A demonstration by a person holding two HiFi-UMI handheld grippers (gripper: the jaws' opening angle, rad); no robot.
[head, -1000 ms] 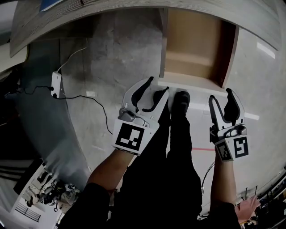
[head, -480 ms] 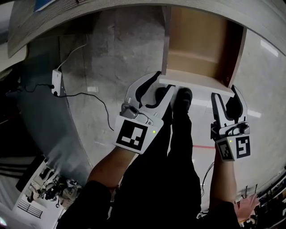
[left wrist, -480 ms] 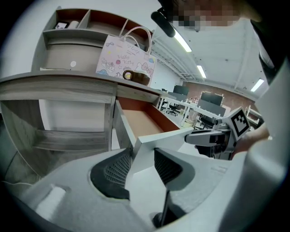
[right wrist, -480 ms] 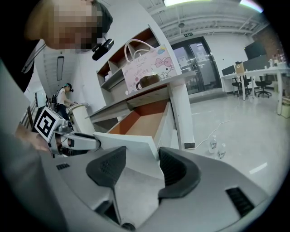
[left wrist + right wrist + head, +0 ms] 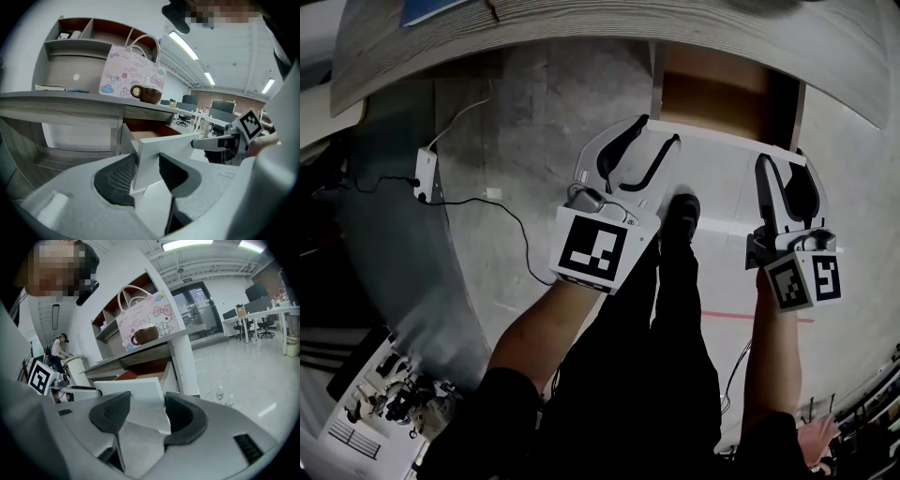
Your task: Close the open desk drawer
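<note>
Both grippers at the part-open drawer (image 5: 712,89) under the desk (image 5: 581,26)
Jaws of the left gripper (image 5: 659,131) closing, those of the right gripper (image 5: 779,159) apart, drawer front (image 5: 722,155) between each pair; only gripper views show bag (image 5: 132,72) and mug (image 5: 146,93) on top.

Drawer (image 5: 722,94) sticks out partway from under the desk (image 5: 581,28), over on the right. Power strip (image 5: 423,174) lies on the floor (image 5: 544,122) off to the left. On the desk, the mug (image 5: 146,94) sits just in front of the bag (image 5: 132,72).
</note>
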